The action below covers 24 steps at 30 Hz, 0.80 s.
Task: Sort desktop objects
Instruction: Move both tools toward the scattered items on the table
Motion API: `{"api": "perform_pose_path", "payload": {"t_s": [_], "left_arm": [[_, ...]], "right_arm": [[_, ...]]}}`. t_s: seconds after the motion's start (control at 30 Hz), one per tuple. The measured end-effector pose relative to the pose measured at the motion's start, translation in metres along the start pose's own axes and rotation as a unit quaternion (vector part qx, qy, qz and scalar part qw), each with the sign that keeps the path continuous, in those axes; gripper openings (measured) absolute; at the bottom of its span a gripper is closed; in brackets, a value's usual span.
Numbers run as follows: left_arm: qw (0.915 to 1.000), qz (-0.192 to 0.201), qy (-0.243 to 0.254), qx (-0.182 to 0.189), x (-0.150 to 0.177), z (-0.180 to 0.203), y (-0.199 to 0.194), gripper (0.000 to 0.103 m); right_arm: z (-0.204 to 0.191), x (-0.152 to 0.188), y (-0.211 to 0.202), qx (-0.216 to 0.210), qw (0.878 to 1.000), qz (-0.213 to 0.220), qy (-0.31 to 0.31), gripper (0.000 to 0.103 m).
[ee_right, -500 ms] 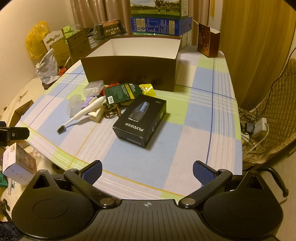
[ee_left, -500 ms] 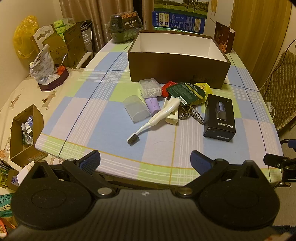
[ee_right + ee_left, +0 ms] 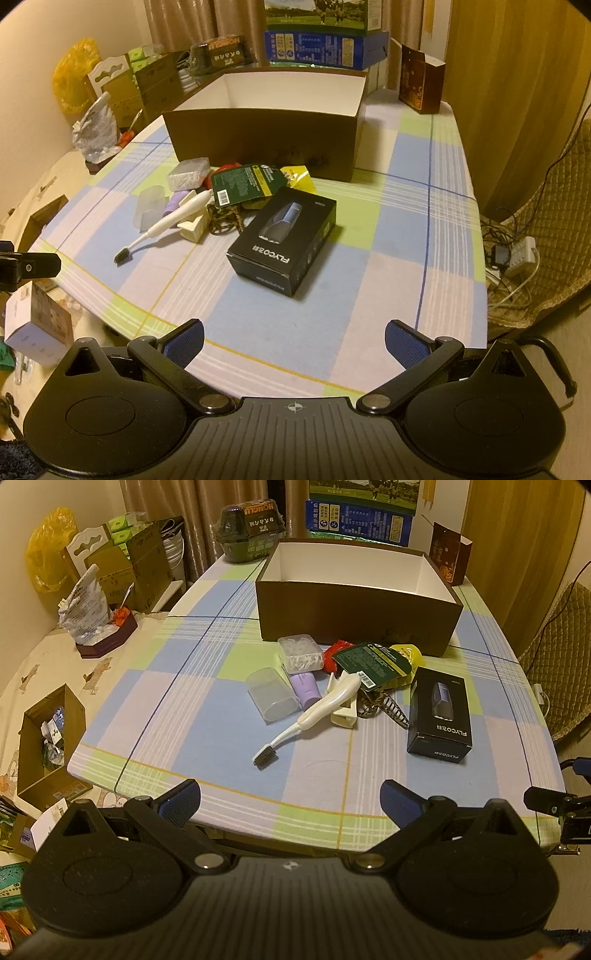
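Note:
A pile of small objects lies mid-table: a white toothbrush point(image 3: 317, 709) point(image 3: 173, 218), a clear plastic cap point(image 3: 271, 694), a purple tube point(image 3: 304, 685), a clear box of swabs point(image 3: 300, 653), a green card packet point(image 3: 373, 661) point(image 3: 245, 182) and a black shaver box point(image 3: 439, 716) point(image 3: 284, 240). Behind them stands an open brown cardboard box point(image 3: 354, 616) point(image 3: 266, 140), white inside. My left gripper point(image 3: 290, 801) hangs open over the table's near edge, nothing between its fingers. My right gripper point(image 3: 293, 341) is open too, near the front edge, short of the shaver box.
The checked tablecloth point(image 3: 406, 229) covers the table. Printed cartons point(image 3: 358, 517) and a dark gift bag point(image 3: 448, 555) stand at the back. A bed with a small cardboard box point(image 3: 48, 738) lies left. Cables and a power strip point(image 3: 517, 254) lie on the floor at right.

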<state>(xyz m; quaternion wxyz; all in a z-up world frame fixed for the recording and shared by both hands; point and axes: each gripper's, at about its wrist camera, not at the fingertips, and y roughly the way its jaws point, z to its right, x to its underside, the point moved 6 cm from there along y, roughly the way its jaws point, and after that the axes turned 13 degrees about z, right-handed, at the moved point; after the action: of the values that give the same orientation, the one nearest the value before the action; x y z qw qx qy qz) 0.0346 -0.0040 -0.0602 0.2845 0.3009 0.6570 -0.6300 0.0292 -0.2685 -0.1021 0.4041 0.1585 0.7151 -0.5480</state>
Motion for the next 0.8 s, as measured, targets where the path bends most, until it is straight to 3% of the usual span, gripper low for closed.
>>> {"api": "perform_pose_path", "payload": {"t_s": [0.8], "left_arm": [[1.0, -0.009, -0.004, 0.002, -0.008, -0.012, 0.013, 0.102]], "right_arm": [[-0.012, -0.011, 0.016, -0.004, 1.0, -0.007, -0.005, 0.101]]}}
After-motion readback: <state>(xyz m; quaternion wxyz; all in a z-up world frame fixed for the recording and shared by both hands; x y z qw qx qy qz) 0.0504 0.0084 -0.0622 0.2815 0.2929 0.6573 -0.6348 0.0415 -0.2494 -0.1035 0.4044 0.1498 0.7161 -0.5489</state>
